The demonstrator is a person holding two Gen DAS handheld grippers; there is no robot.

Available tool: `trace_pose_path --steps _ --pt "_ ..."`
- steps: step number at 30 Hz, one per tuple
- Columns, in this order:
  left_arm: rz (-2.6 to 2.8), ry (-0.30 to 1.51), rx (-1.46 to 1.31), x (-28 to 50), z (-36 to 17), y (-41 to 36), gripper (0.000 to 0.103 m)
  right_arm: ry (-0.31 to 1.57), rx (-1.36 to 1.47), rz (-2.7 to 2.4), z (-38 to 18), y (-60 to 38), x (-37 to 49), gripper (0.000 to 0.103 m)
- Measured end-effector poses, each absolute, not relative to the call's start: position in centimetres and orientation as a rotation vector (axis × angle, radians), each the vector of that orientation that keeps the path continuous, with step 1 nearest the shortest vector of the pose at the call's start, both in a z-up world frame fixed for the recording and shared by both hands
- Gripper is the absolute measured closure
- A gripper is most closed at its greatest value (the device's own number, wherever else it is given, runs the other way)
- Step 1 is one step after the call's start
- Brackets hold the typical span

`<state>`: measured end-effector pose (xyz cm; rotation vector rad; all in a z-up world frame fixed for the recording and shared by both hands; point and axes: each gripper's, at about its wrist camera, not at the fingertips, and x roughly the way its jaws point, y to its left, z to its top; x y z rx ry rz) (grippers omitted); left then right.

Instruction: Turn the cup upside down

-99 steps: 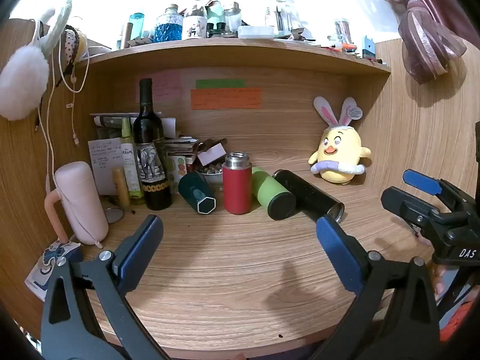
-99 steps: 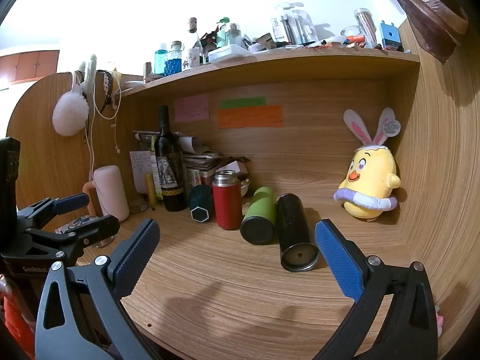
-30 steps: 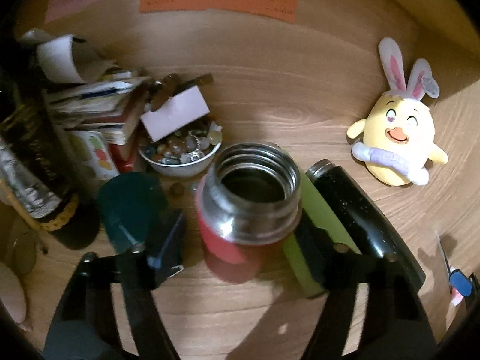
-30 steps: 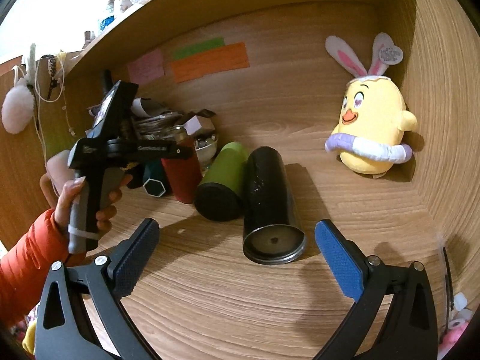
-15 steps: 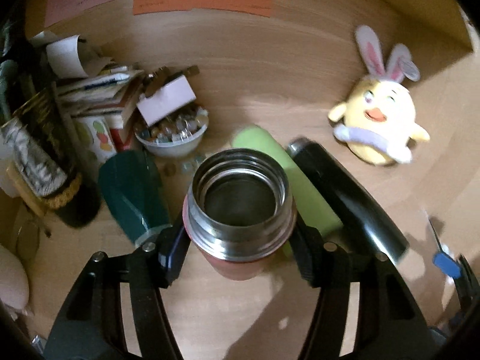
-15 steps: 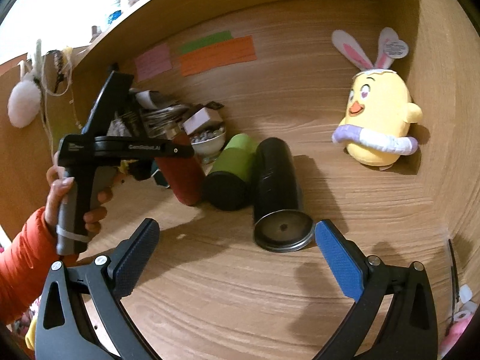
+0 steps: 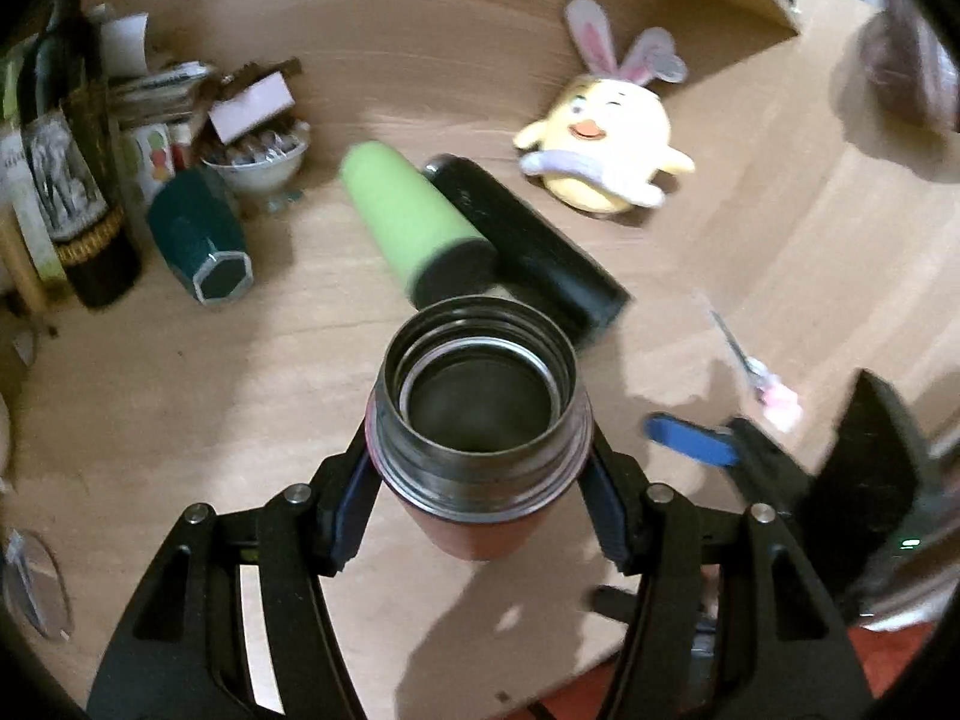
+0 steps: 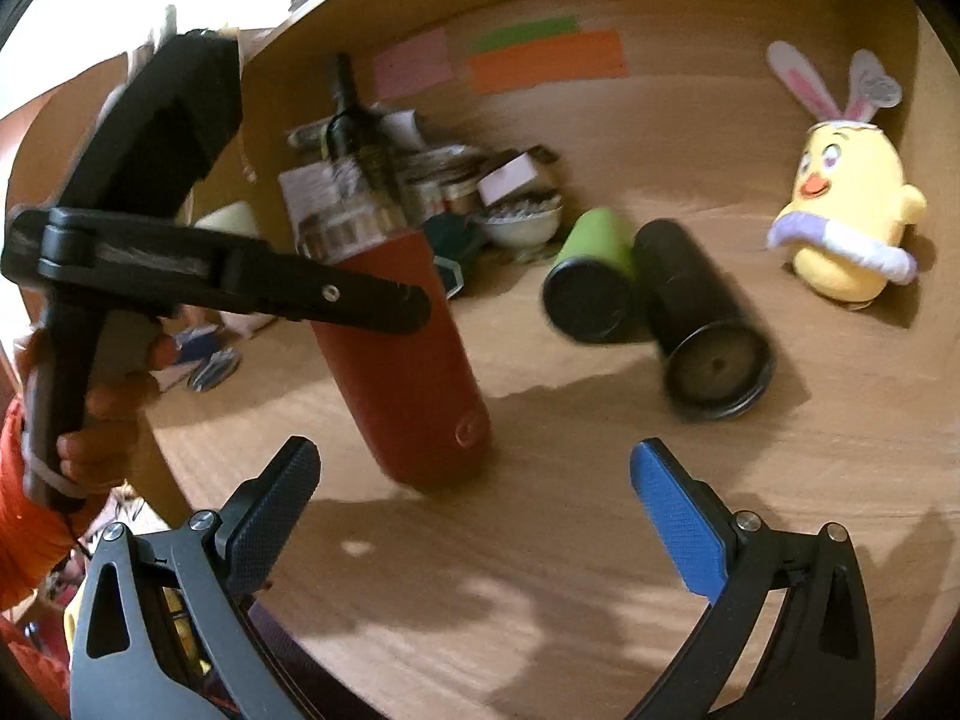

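Observation:
The red cup (image 7: 480, 516) has a steel rim and an open mouth facing up at the left wrist camera. My left gripper (image 7: 480, 498) is shut on it just below the rim and holds it above the wooden desk (image 7: 180, 420). In the right wrist view the red cup (image 8: 414, 360) hangs tilted off the desk, held by the left gripper (image 8: 384, 294). My right gripper (image 8: 474, 498) is open and empty, just in front of and below the cup's base.
A green cup (image 7: 414, 222) and a black cup (image 7: 528, 252) lie on their sides behind. A teal cup (image 7: 201, 234), a wine bottle (image 7: 78, 192), a bowl (image 7: 258, 162) and papers crowd the back left. A yellow plush chick (image 7: 600, 144) sits at the back right.
My left gripper has lifted the red cup off the desk and carried it forward, away from the lying cups. The right gripper has come closer to the cup.

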<state>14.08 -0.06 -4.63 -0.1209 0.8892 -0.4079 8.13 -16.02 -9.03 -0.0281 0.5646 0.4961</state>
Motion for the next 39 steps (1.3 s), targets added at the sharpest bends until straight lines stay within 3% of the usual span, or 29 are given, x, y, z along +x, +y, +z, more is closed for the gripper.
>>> trace_pose_path --steps 7,15,25,39 --pt "-0.507 0.913 -0.202 11.5 -4.7 -0.3 0.042 0.588 -0.042 0.560 -10.3 -14.5 7.6 0.002" --pt "-0.564 0.921 -0.282 11.5 -5.2 0.5 0.042 0.608 -0.065 0.623 -10.8 -12.8 8.8 0.036" --pt "-0.550 0.858 -0.312 11.8 -5.8 1.9 0.039 0.560 -0.102 0.621 -10.7 -11.7 8.3 0.044" --pt "-0.499 0.864 -0.384 13.3 -8.2 4.3 0.029 0.584 -0.113 0.614 -11.0 -10.9 8.8 0.045"
